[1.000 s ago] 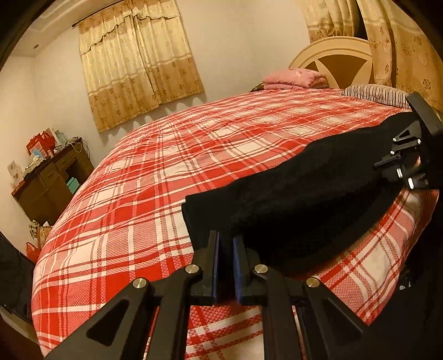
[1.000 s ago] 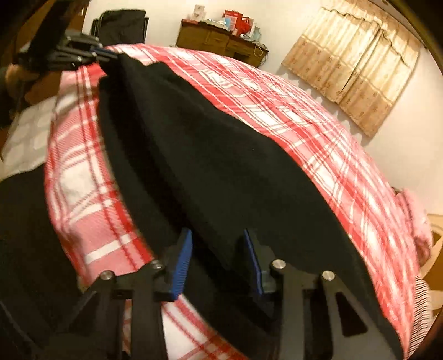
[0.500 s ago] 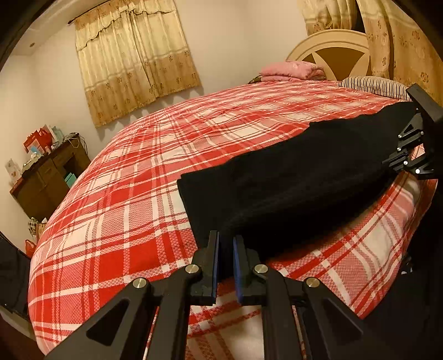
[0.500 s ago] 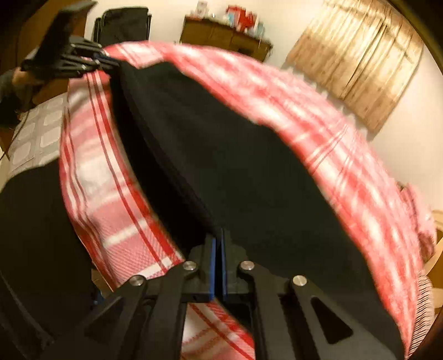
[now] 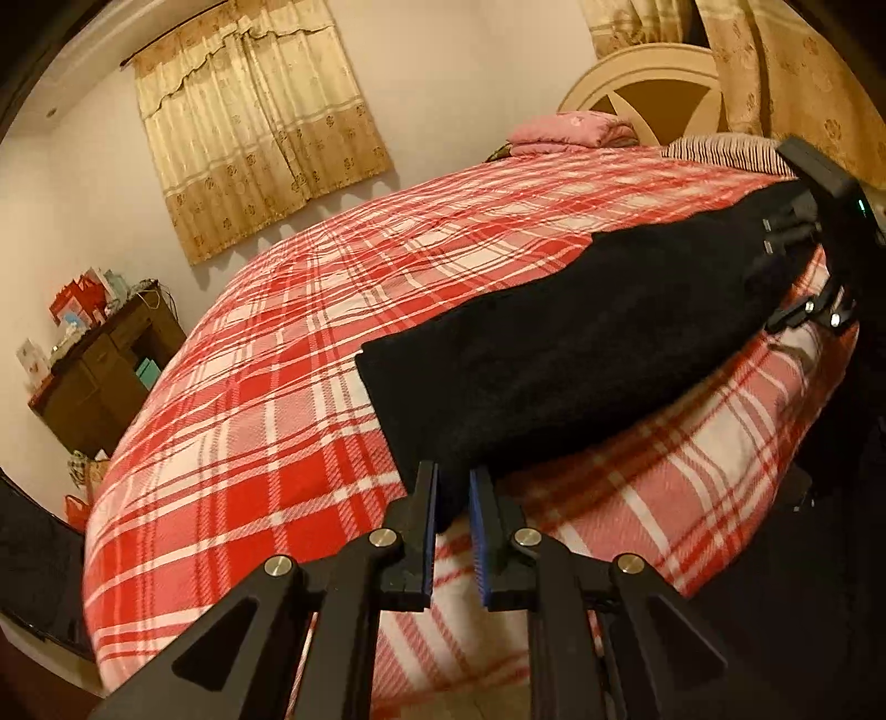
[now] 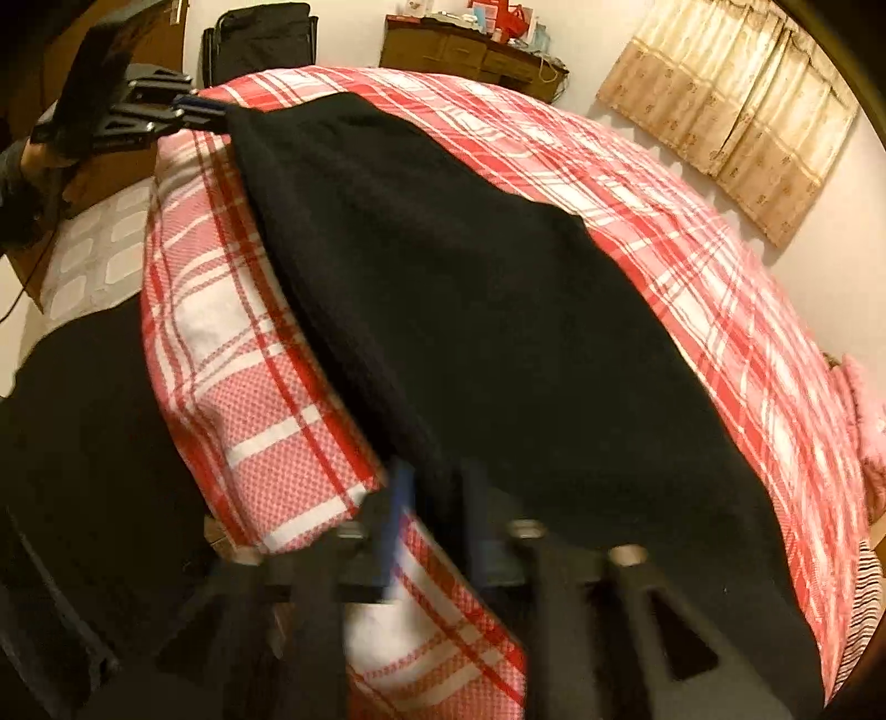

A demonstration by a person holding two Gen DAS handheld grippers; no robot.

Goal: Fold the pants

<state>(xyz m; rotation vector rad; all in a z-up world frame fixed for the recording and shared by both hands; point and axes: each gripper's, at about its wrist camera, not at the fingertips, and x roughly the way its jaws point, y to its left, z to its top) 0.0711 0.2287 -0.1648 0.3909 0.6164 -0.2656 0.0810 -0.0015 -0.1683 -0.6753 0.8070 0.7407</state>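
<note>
Black pants (image 5: 565, 354) lie lengthwise along the near edge of a bed with a red and white plaid cover (image 5: 266, 387). My left gripper (image 5: 453, 520) is shut on the pants' near corner, the cloth pinched between its blue pads. In the right wrist view the pants (image 6: 470, 310) stretch away to the left gripper (image 6: 194, 113) at their far end. My right gripper (image 6: 432, 526) is blurred, its jaws a little apart with the pants' edge between them. It also shows in the left wrist view (image 5: 797, 260) at the pants' far end.
A wooden dresser (image 5: 105, 376) with boxes stands left of the bed. Beige curtains (image 5: 260, 122) hang on the far wall. A folded pink blanket (image 5: 570, 127) and a striped pillow (image 5: 720, 149) lie by the round headboard. A black chair (image 6: 255, 39) stands past the bed's foot.
My right gripper shut on the pants' edge half a second ago and now its jaws stand slightly apart. The left gripper kept its hold. The pants have settled flatter on the bed.
</note>
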